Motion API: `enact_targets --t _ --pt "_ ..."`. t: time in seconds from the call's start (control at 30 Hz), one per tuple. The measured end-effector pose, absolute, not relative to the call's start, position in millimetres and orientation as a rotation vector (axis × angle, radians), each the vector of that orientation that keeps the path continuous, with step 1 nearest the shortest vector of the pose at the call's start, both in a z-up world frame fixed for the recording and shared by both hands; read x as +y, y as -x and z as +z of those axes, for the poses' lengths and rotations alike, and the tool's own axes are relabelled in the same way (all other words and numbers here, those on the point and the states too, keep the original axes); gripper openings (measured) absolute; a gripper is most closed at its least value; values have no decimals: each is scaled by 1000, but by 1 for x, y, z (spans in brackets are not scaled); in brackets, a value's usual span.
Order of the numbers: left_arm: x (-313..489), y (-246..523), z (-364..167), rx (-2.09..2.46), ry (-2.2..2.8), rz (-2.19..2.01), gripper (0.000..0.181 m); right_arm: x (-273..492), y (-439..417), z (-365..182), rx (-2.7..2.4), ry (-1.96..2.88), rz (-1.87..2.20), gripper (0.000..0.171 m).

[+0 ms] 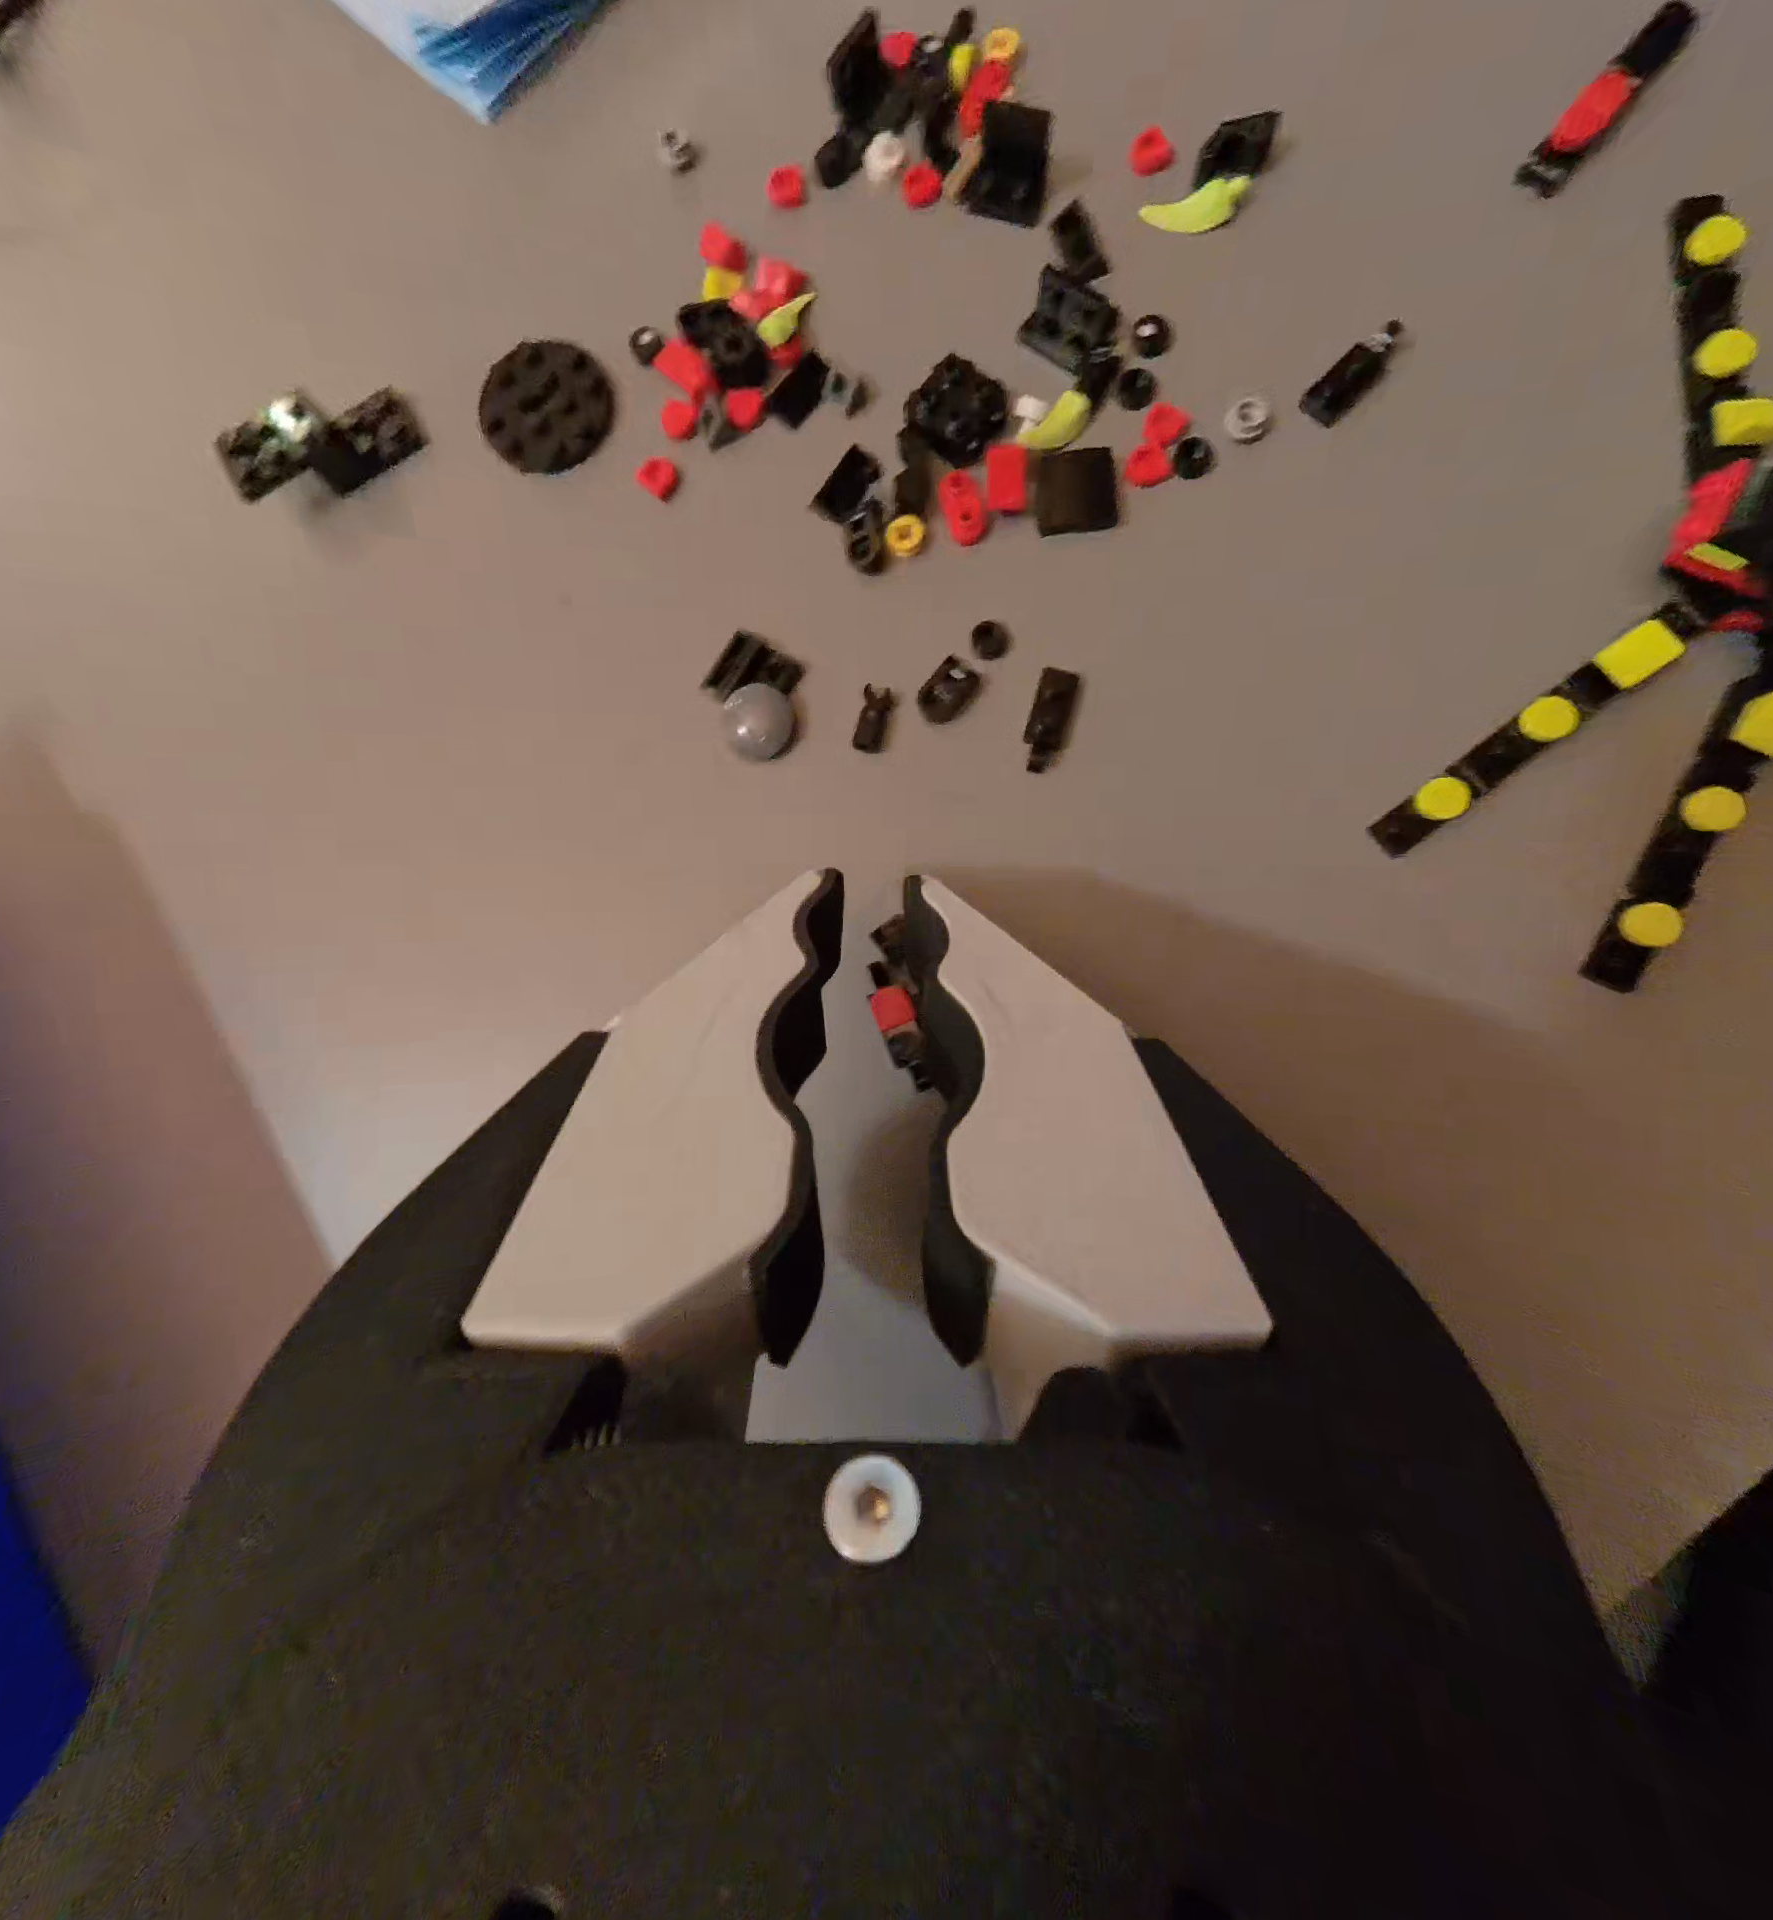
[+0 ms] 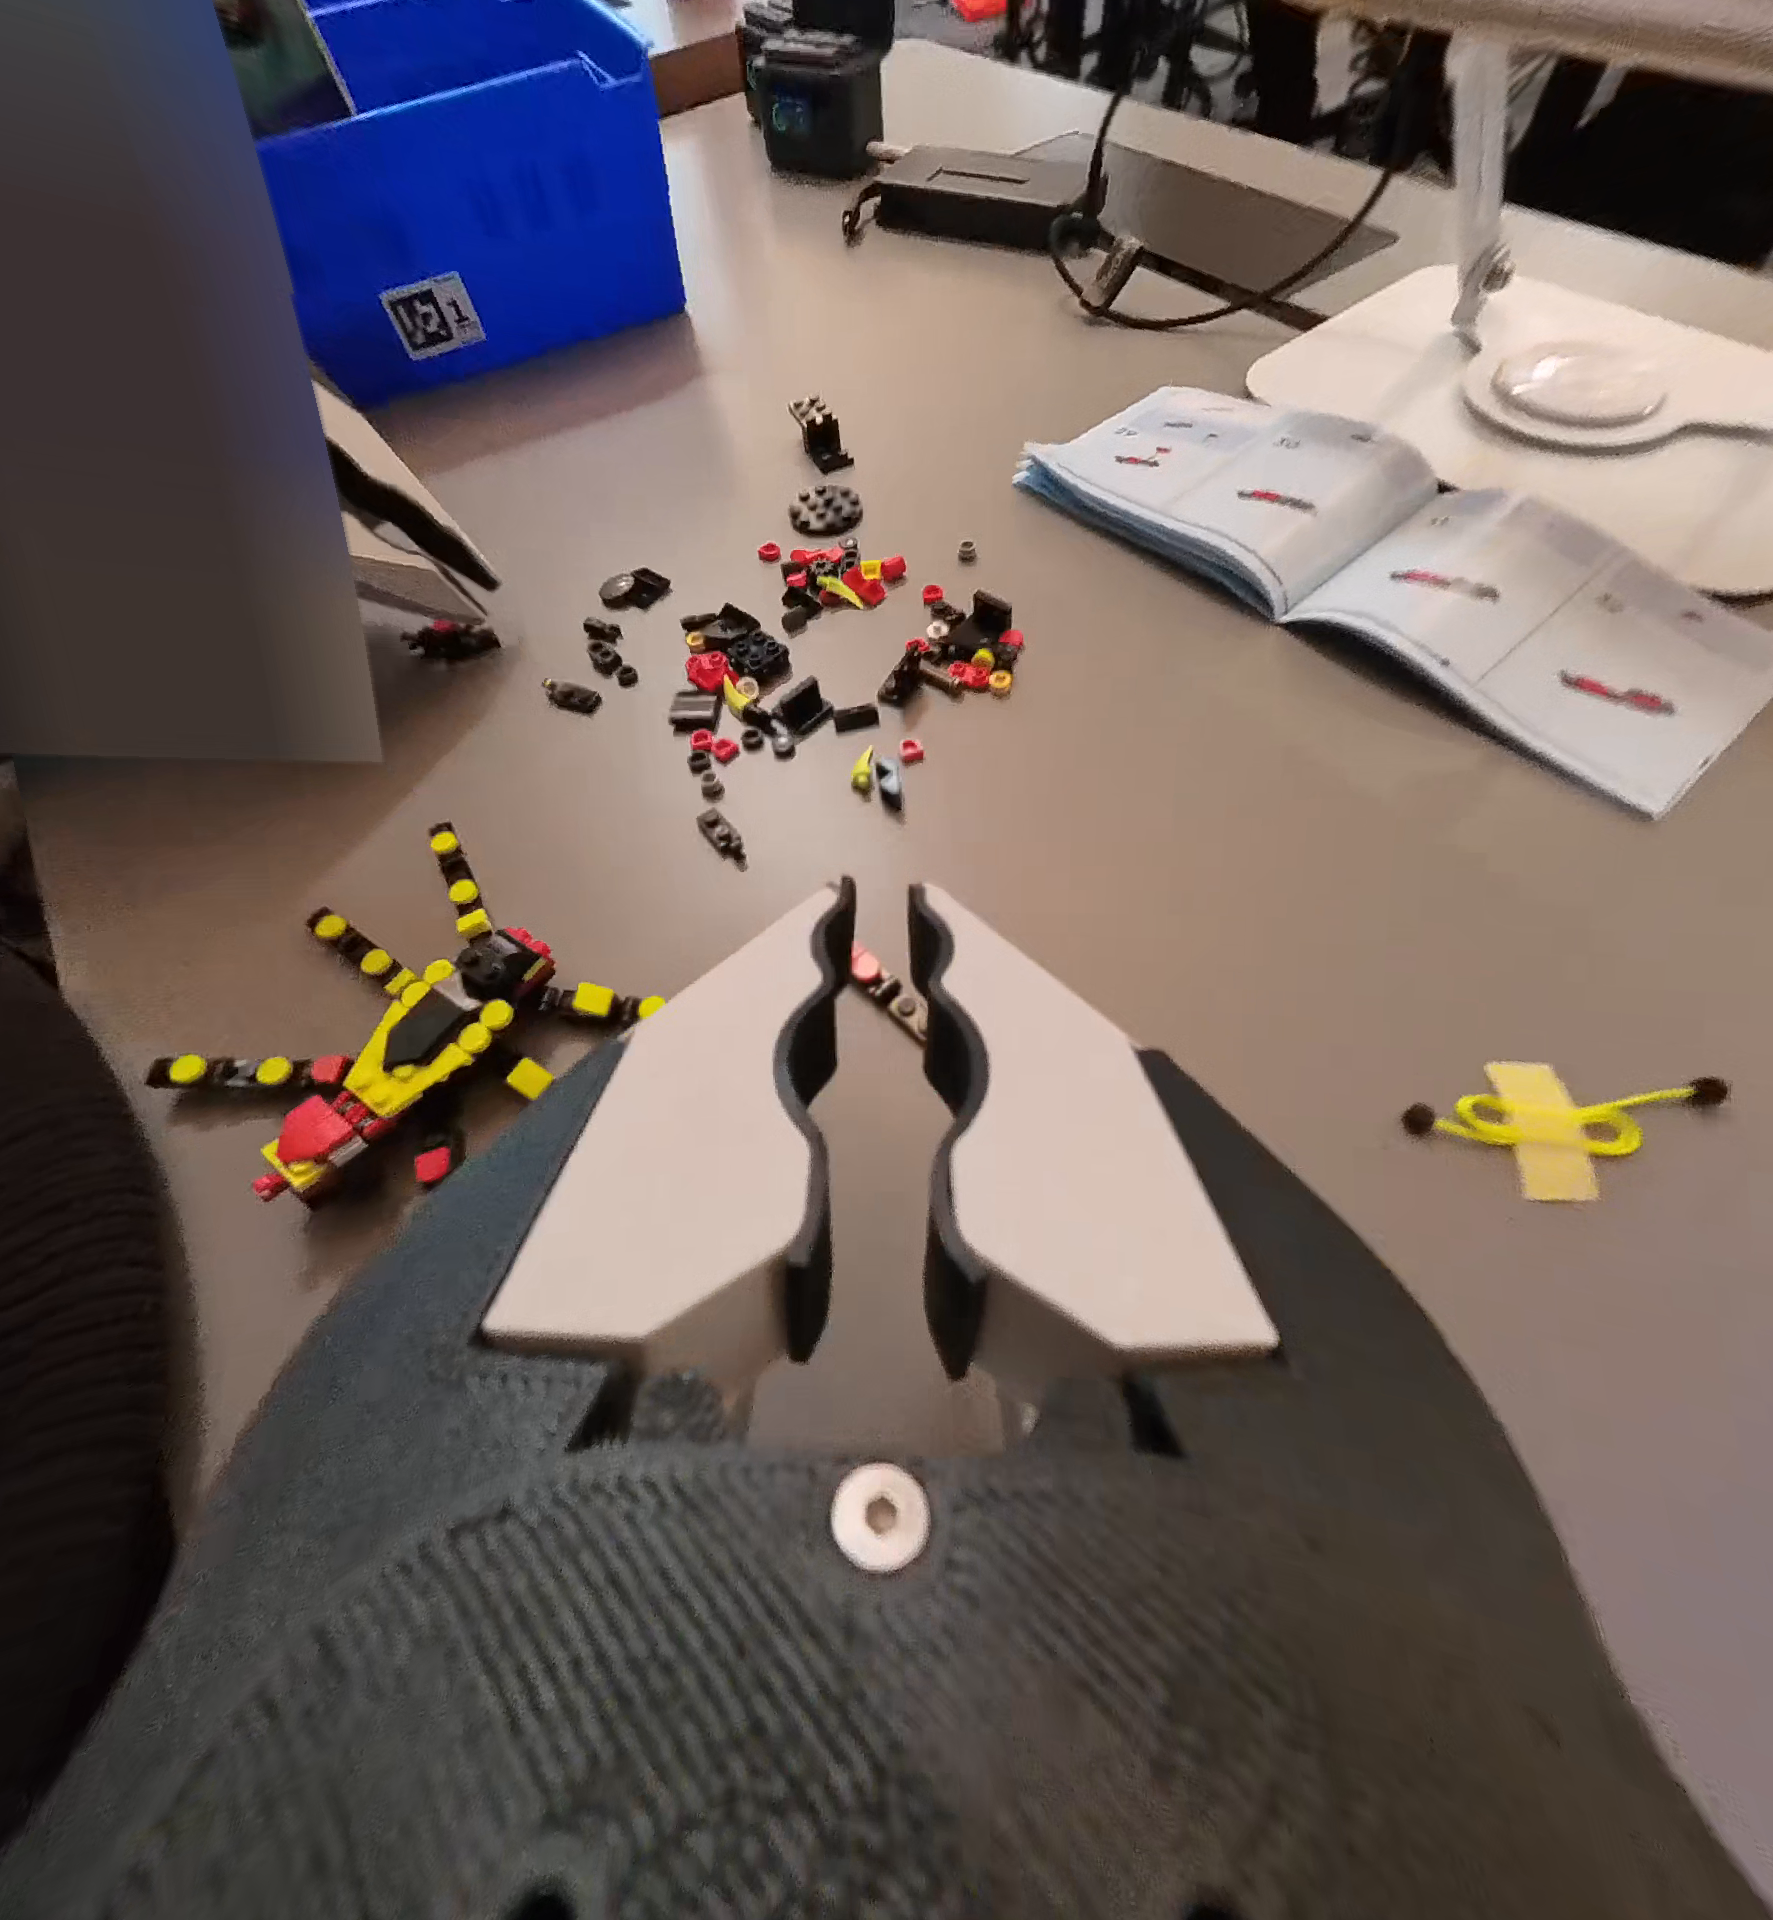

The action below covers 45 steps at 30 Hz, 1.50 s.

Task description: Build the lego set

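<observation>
- Left gripper (image 1: 874, 894): fingers pinched on a small black-red leg piece (image 1: 897, 1003).
- Right gripper (image 2: 880, 902): fingers narrowly apart, possibly over a strip (image 2: 887, 985); blurred.
- Spider model (image 2: 414, 1039) on table (image 2: 1225, 935), loose bricks (image 2: 809, 665) beyond.
- Align studs squarely before pressing.

From my right claw (image 2: 880, 894), the loose lego pieces (image 2: 809, 655) lie on the table (image 2: 1225, 883) at twelve o'clock. The part-built model (image 2: 414, 1039) sits at nine o'clock, just beside my left finger. The open booklet (image 2: 1381, 561) lies at two o'clock, with the lamp base (image 2: 1588, 436) behind it. The bin (image 2: 487, 208) stands at eleven o'clock, beyond the pieces. A looped cord (image 2: 1547, 1122) lies at three o'clock. A small piece (image 2: 887, 987) sits between my fingers. From my left claw (image 1: 874, 883), the pieces (image 1: 913, 364) lie at twelve o'clock and the model (image 1: 1713, 582) at two.
</observation>
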<state>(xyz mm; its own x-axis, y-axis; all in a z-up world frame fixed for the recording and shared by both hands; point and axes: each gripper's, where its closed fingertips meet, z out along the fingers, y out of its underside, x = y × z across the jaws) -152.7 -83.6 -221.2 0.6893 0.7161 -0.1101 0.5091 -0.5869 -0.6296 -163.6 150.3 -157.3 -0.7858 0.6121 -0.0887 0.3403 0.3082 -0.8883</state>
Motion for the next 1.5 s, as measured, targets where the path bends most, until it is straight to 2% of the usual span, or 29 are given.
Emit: enact_targets --t 0.2,0.37,0.43,0.53,0.83,1.0,1.23,1.5 --pt "-83 148 -229 -1005 2364 368 21 141 163 -174 -2399 806 1391 8" --pt "-87 143 -238 -1040 2420 327 23 134 160 -176 -2415 777 1395 8" --pt "-88 143 -238 -1053 2410 313 21 133 160 -174 -2411 789 1417 8" --pt "-86 141 -237 -1052 2396 279 6 134 160 -172 -2401 809 1445 8" --pt "-63 147 -209 -908 2307 356 7 148 161 -151 -2305 907 1560 9" --pt "-3 141 -185 -729 2204 297 6 168 155 -139 -2236 942 1565 9" --pt "112 124 -195 -375 2297 36 6 199 135 -154 -2251 770 1227 8" --pt "196 126 -216 -185 2377 -78 7 215 128 -157 -2239 831 1297 7"
